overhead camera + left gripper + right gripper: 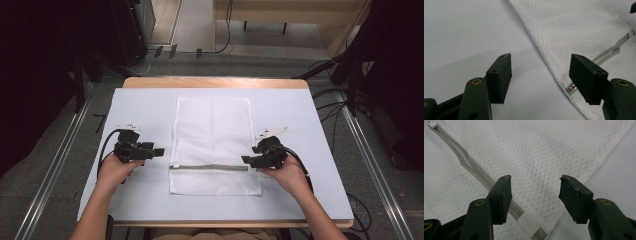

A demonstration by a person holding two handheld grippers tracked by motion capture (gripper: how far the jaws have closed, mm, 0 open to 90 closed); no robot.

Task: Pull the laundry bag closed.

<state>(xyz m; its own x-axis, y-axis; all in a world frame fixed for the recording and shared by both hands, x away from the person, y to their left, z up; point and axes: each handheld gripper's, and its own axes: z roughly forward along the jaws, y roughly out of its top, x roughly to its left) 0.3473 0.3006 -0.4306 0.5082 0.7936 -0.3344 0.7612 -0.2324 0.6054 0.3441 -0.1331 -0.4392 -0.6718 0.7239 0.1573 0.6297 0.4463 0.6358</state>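
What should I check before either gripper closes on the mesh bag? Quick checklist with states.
1. Left gripper open: ok, jaws wide apart.
2. Right gripper open: ok, nothing held.
3. Mesh bag lying flat on the table: ok.
4. Zipper shut: cannot tell; the tape bulges in the right gripper view.
5. Zipper pull within the left gripper's reach: ok, it lies beside one jaw.
6. Right gripper over the bag's edge: ok.

Even overhead light; soft shadows; dark room edges; sharp close-ups.
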